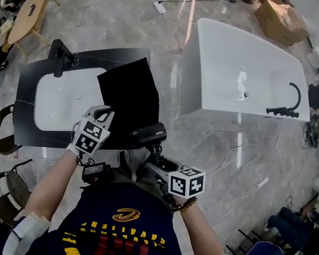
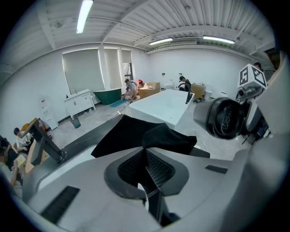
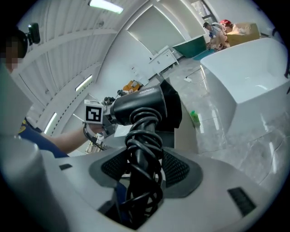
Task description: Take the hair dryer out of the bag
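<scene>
We see the black hair dryer (image 1: 147, 134) fully out of the bag, held in the air just in front of the person's chest. Our right tongs (image 1: 153, 160) are clamped on its handle, which is wound round with its own black cord. In the right gripper view the two pads press on that coiled handle (image 3: 142, 154) from either side. The dryer's body lies crosswise above them.

Our left tongs (image 1: 106, 113) are closed narrow on a raised fold of the flat black fabric bag (image 1: 129, 90). In the left gripper view the pads meet at the tips and the dark cloth rises straight to them. The rest of the bag spreads out beyond. It lies across the right-hand rim of a black-edged white tub (image 1: 32, 84), with one corner pointing away from the person.

The hair dryer hangs just to the right of the bag's near edge and clear of it. Its round end shows at the right of the left gripper view (image 2: 222, 118).

The marker cube on the left tongs (image 1: 89, 137) sits close to the dryer. The cube on the right tongs (image 1: 186, 183) is nearer the person. A larger plain white bathtub (image 1: 238, 64) stands on the marble floor (image 1: 214, 140), well apart to the right.
</scene>
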Demonstrator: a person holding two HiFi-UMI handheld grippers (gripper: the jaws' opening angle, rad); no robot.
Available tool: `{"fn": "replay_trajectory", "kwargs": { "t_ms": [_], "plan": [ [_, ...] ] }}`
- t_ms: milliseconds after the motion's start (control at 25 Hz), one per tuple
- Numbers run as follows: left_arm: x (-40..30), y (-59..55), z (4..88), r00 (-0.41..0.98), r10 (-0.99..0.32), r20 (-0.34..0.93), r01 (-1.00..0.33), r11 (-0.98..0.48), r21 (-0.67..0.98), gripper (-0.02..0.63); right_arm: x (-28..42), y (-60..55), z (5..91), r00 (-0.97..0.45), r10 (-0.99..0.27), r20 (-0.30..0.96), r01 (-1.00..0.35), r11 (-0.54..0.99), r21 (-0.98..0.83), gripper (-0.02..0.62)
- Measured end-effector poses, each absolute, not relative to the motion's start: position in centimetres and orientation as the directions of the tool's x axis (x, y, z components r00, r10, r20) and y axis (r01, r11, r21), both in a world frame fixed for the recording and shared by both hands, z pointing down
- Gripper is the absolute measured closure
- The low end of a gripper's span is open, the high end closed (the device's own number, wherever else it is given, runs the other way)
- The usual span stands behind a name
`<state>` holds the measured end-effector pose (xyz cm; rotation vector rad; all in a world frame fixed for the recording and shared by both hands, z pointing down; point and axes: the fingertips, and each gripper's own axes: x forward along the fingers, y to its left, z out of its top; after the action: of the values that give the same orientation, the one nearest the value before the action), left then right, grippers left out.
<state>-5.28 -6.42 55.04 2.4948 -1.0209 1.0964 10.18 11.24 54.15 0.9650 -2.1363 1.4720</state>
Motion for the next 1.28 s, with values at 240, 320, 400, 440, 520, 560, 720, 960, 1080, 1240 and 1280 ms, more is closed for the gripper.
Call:
{"fn": "replay_trajectory", "kwargs": {
  "t_ms": [240, 320, 400, 440, 520, 560, 720, 960, 1080, 1240, 1280],
  "plan": [
    [-6.7, -5.3, 53.9, 0.482, -0.527, 0.700, -0.698, -0.714, -0.057, 0.594, 11.4, 8.3, 50.2, -0.693, -0.460, 0.556, -0.681, 0.165, -0.713, 0.354],
    [-7.1, -4.6, 53.9, 0.484, -0.527, 0.699, -0.700, -0.713, -0.052, 0.594, 11.4, 7.2, 49.2, -0.690, -0.491, 0.532, -0.671, 0.159, -0.724, 0.354],
    [-7.4, -3.7, 54.1, 0.483, -0.521, 0.704, -0.693, -0.719, -0.057, 0.594, 11.3, 6.2, 48.4, -0.688, -0.515, 0.512, -0.662, 0.157, -0.733, 0.354],
    [-7.4, -3.2, 54.3, 0.482, -0.517, 0.708, -0.687, -0.724, -0.062, 0.594, 11.1, 5.7, 48.0, -0.687, -0.523, 0.503, -0.658, 0.157, -0.736, 0.354],
    [-7.2, -2.1, 54.6, 0.482, -0.505, 0.716, -0.673, -0.736, -0.066, 0.594, 10.8, 4.8, 47.4, -0.689, -0.534, 0.489, -0.649, 0.156, -0.744, 0.354],
    [-7.1, -1.7, 54.8, 0.482, -0.499, 0.720, -0.668, -0.741, -0.067, 0.594, 10.5, 4.5, 47.2, -0.692, -0.537, 0.482, -0.643, 0.157, -0.750, 0.354],
    [-6.4, -0.4, 55.5, 0.491, -0.480, 0.727, -0.652, -0.756, -0.058, 0.594, 9.4, 3.5, 46.2, -0.706, -0.541, 0.458, -0.624, 0.170, -0.762, 0.354],
    [-5.5, 1.6, 56.3, 0.507, -0.443, 0.739, -0.625, -0.780, -0.039, 0.594, 8.3, 3.1, 45.4, -0.721, -0.536, 0.440, -0.607, 0.181, -0.774, 0.354],
    [-5.1, 2.4, 56.8, 0.517, -0.421, 0.745, -0.613, -0.790, -0.020, 0.594, 8.0, 2.9, 45.3, -0.724, -0.532, 0.439, -0.605, 0.185, -0.774, 0.354],
    [-4.9, 2.5, 56.5, 0.534, -0.427, 0.729, -0.616, -0.788, -0.011, 0.590, 7.6, 2.8, 45.3, -0.731, -0.525, 0.437, -0.601, 0.192, -0.776, 0.354],
    [-5.0, 2.4, 56.2, 0.539, -0.435, 0.721, -0.623, -0.782, -0.006, 0.588, 7.5, 2.8, 45.3, -0.733, -0.523, 0.436, -0.600, 0.193, -0.777, 0.354]
  ]
}}
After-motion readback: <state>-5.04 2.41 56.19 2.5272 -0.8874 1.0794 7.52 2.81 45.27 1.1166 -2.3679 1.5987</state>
